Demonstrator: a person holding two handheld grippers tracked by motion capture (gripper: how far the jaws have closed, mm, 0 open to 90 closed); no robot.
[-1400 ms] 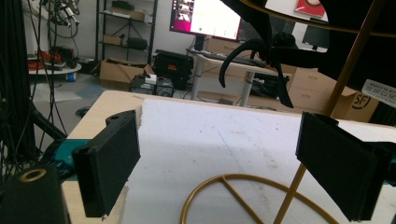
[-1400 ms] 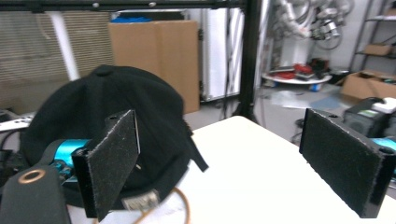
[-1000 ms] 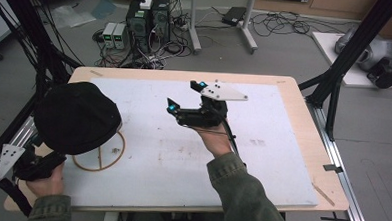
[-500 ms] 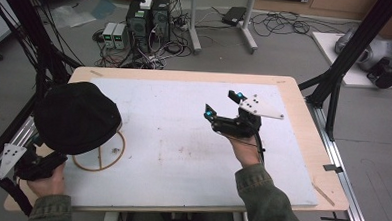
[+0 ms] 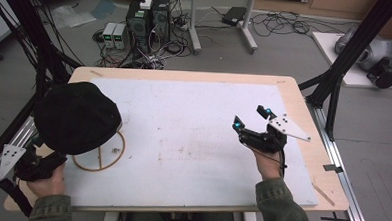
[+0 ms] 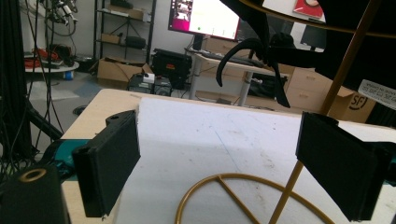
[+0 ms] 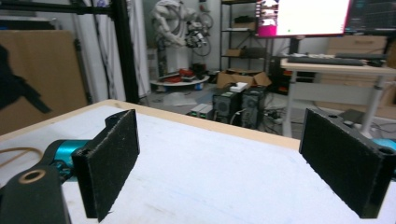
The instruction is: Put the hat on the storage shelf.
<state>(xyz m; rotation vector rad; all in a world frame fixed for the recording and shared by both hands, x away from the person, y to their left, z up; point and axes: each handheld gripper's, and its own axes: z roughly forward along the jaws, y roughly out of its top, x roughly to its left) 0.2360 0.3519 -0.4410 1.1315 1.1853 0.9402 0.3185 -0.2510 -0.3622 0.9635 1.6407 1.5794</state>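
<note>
Left claw (image 6: 219, 182) gaping wide, gripping nothing, hovering at the worktop's (image 5: 194, 115) near left edge with the gold wire stand's (image 6: 247, 200) ring and upright rod between its jaws, black cap (image 5: 77, 118) perching just above. Right claw (image 5: 252, 119) gaping equally wide over bare worktop, well apart from stand and cap, touching nothing.

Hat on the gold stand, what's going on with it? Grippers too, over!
Left gripper open, low by the gold stand. Right gripper open, holding nothing, over the white mat. Black hat sits on the stand. Nothing between them.
</note>
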